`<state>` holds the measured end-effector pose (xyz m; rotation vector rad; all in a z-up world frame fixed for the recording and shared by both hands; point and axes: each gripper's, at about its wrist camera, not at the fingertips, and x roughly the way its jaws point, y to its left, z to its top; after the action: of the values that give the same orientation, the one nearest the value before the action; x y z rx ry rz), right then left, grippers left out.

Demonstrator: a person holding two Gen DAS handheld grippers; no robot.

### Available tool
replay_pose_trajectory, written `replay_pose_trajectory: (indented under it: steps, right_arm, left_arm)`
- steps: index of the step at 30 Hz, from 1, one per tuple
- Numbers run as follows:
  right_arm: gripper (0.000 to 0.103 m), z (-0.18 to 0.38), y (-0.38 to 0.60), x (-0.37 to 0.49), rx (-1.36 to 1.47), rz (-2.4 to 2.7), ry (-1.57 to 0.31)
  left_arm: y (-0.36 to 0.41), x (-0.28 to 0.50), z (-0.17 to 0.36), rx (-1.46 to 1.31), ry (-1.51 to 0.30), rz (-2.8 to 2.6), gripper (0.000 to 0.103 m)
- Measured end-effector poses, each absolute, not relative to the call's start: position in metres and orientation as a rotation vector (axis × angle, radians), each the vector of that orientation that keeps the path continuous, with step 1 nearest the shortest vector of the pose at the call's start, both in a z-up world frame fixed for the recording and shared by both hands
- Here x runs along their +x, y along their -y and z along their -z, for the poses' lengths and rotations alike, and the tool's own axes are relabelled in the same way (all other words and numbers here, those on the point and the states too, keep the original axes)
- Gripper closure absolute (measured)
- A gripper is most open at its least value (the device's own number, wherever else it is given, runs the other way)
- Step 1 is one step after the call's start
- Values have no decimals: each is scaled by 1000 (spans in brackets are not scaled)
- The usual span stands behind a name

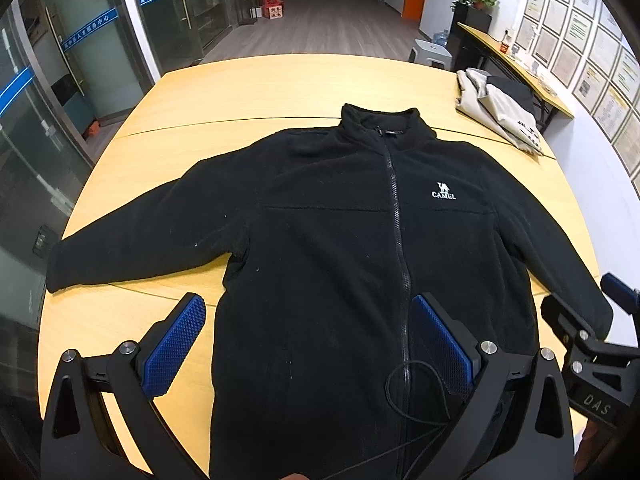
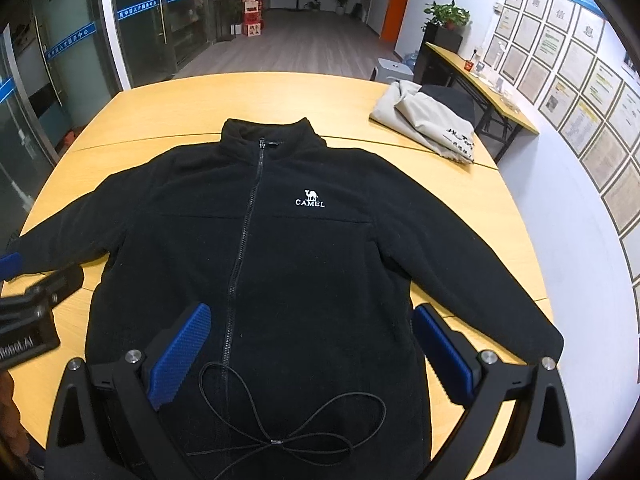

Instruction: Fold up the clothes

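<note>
Jacket point(image 1: 332, 248): black fleece, zipped, flat face-up mid-table point(image 1: 248, 88), sleeves splayed, hem at near edge. Left gripper point(image 1: 308, 344), right gripper point(image 2: 312, 352): both spread wide, empty, above hem. Grey garment point(image 2: 428, 120) at far right corner. Advice: pinch sleeve cuff first, fold inward, avoid loose cord point(image 2: 288, 420).

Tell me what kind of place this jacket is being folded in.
Probably an office lobby or service centre, not a home: framed notices cover the wall, glass doors line the left side, and the black jacket lies on a large wooden meeting table.
</note>
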<state>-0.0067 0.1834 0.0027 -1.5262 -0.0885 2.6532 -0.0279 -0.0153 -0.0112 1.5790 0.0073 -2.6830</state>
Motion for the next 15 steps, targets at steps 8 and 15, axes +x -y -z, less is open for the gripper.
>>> replay_pose_trajectory:
  steps: [8, 15]
  right_arm:
    - [0, 16, -194, -27, -1546, -2647, 67]
    - [0, 28, -259, -26, -1470, -2664, -204]
  left_arm:
    - [10, -46, 26, 1583, -38, 2709, 0]
    - [-14, -48, 31, 1597, -92, 2767, 0]
